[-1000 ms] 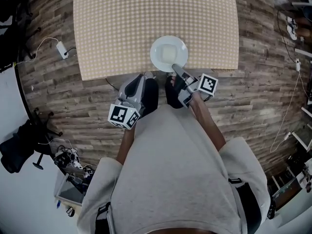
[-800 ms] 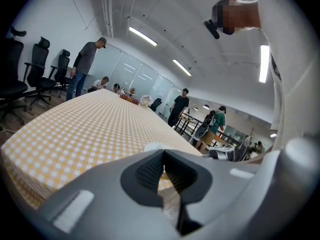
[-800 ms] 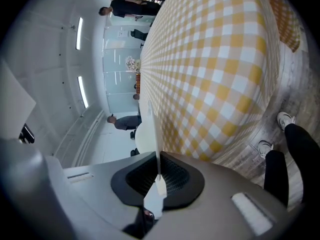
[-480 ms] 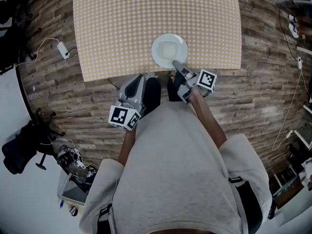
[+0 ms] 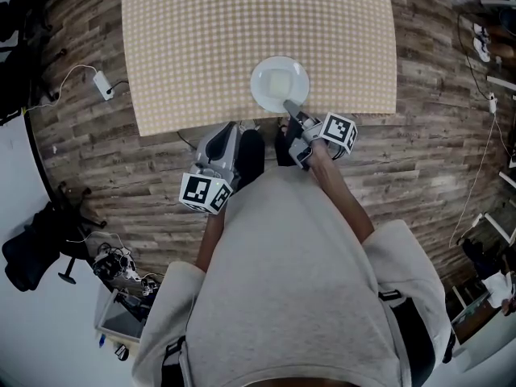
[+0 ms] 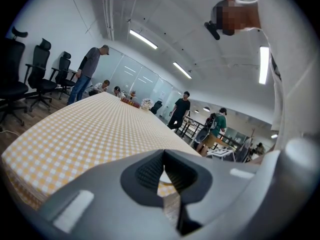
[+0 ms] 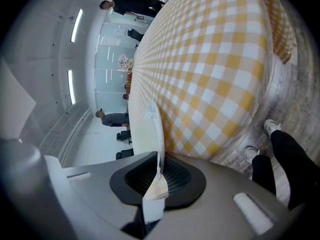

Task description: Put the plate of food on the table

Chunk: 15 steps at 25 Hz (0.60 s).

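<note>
A white plate [image 5: 279, 84] with pale food in its middle rests on the yellow-checked table [image 5: 201, 47], near the front edge. My right gripper [image 5: 292, 107] reaches over that edge and has the plate's near rim between its jaws. In the right gripper view the thin rim [image 7: 150, 129] runs edge-on between the pads of the right gripper [image 7: 159, 176]; the jaws are opening, and the pads still touch the rim. My left gripper [image 5: 229, 127] hangs below the table edge, shut and holding nothing. In the left gripper view its jaws [image 6: 164, 176] point across the tabletop [image 6: 85, 129].
The person's dark shoes [image 5: 250, 156] stand on the wood floor just in front of the table. A white adapter with a cable [image 5: 102, 81] lies left of the table. An office chair [image 5: 36, 244] and a box of clutter [image 5: 121, 297] sit at the lower left. People [image 6: 92, 71] stand beyond the table.
The plate and my right gripper have shifted slightly farther onto the table. The left gripper has barely moved.
</note>
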Available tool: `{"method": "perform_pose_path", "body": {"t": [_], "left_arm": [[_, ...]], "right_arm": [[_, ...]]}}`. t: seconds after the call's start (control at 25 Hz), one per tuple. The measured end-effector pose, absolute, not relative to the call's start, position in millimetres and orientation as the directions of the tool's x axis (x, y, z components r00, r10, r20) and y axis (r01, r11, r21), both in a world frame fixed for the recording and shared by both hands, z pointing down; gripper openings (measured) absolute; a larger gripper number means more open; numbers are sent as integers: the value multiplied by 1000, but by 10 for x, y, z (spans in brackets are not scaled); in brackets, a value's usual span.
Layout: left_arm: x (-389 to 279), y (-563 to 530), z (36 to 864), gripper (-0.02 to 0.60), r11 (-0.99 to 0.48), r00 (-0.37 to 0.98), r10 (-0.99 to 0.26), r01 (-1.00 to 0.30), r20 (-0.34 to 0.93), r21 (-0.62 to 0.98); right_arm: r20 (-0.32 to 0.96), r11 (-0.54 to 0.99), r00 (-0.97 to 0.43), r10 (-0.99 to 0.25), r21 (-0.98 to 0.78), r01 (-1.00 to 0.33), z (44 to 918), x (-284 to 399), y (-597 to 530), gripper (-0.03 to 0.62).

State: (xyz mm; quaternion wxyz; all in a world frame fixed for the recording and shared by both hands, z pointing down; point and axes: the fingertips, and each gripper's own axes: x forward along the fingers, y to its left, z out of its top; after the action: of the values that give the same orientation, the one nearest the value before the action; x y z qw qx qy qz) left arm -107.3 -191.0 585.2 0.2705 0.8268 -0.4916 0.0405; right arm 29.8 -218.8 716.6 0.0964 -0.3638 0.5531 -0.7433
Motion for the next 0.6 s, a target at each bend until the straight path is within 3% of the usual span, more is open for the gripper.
{"method": "perform_pose_path", "body": {"t": [0.12,0.28,0.6], "left_arm": [[-1109,-1944,5822,8,-370,511,-796,-835,326,406],[-1125,-1956,5821,8,-371,513,-794,-833,325,409],[-1142,-1988,5834,8,-370,515,-794,-831,323,416]], "right_arm": [[496,-370,-682,-538,-866,-337,7166,322,-2193,56],[527,-355,-673,-519,-849,-391,7101,291,-2197,168],[703,-455,-566,-432,-711,-536,7129,342,-2061,185]]}}
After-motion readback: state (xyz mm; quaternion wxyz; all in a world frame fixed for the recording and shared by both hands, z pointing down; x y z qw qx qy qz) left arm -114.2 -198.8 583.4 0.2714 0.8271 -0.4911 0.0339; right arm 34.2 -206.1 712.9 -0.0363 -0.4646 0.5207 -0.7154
